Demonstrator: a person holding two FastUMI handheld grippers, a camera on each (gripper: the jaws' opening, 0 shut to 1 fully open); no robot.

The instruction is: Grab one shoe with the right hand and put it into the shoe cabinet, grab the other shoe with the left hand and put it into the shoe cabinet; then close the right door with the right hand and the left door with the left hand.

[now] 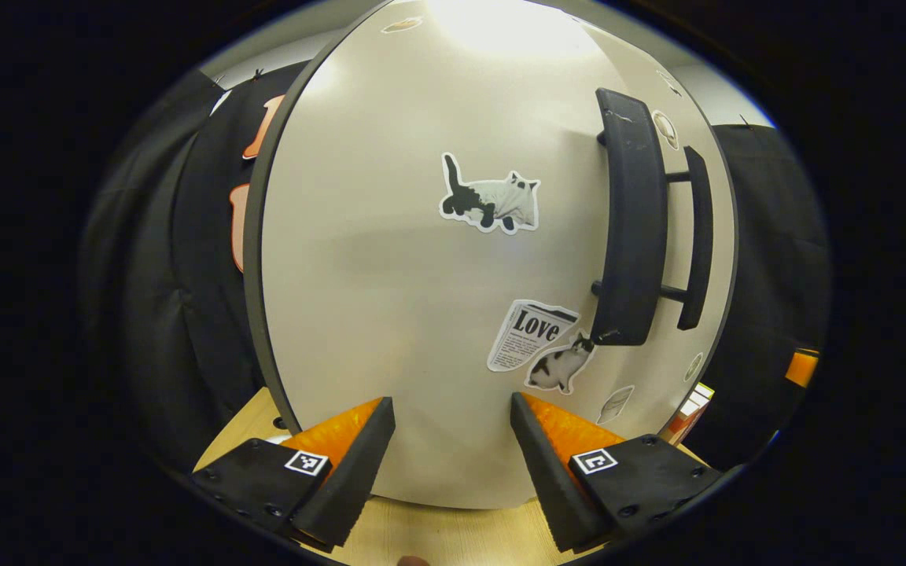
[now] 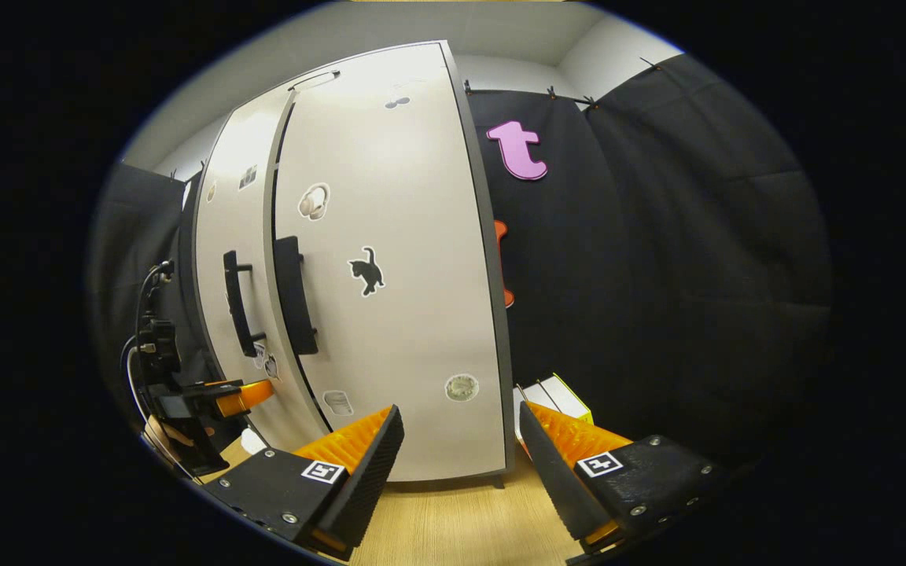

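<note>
While both doors looked pretty much shut:
Left gripper point(image 1: 453, 428): fingers spread wide, holding nothing, right up against the left door point(image 1: 390, 275).
Right gripper point(image 2: 461, 440): also gaping, empty, facing the right door point(image 2: 398, 299).
Shoe cabinet point(image 2: 343, 259): standing on the wooden table point(image 2: 453, 519).
Shoes: couldn't spot them.

Under me: pale wood-grain table point(image 2: 453, 519), same top in left gripper view point(image 1: 453, 534). Cabinet point(image 2: 390, 314) stands upright on it, base touching wood, small foot at its right front corner. Both doors look shut. Just right of cabinet, at its base, I see boxes point(image 2: 555, 397) on table, against the cloth wall; in left gripper view their edge point(image 1: 689, 413) peeks past cabinet. Something small and white by cabinet's left base, too small to tell.
</note>
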